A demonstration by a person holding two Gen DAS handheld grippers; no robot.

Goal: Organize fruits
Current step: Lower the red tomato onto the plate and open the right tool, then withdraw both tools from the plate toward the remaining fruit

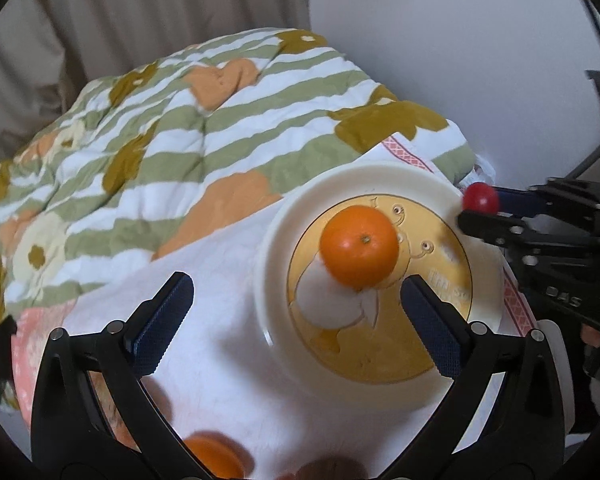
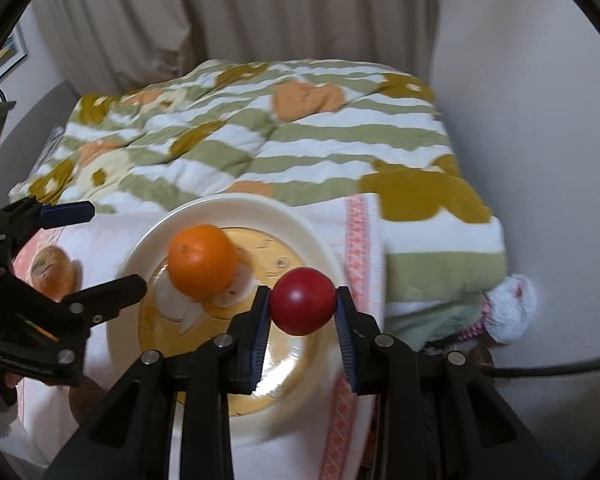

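Note:
An orange (image 1: 360, 246) (image 2: 202, 260) rests on a cream plate (image 1: 276, 240) (image 2: 260, 204) with a yellow centre, which lies on a white cloth. My left gripper (image 1: 296, 284) (image 2: 118, 245) hangs open and wide just in front of the orange, holding nothing. Over the plate's right side, my right gripper (image 2: 303, 294) (image 1: 480, 206) is shut on a small red round fruit (image 2: 303, 300) (image 1: 480, 198). A second orange (image 1: 216, 456) lies on the cloth under the left gripper. A yellowish fruit (image 2: 54, 270) sits left of the plate.
A green-and-white striped quilt (image 1: 180, 140) (image 2: 300, 140) with orange and brown patches is bunched up behind the plate. Beige curtains (image 2: 280, 12) hang at the back, and a pale wall (image 2: 520, 120) stands close on the right. A dark cable (image 2: 540, 368) runs along the right.

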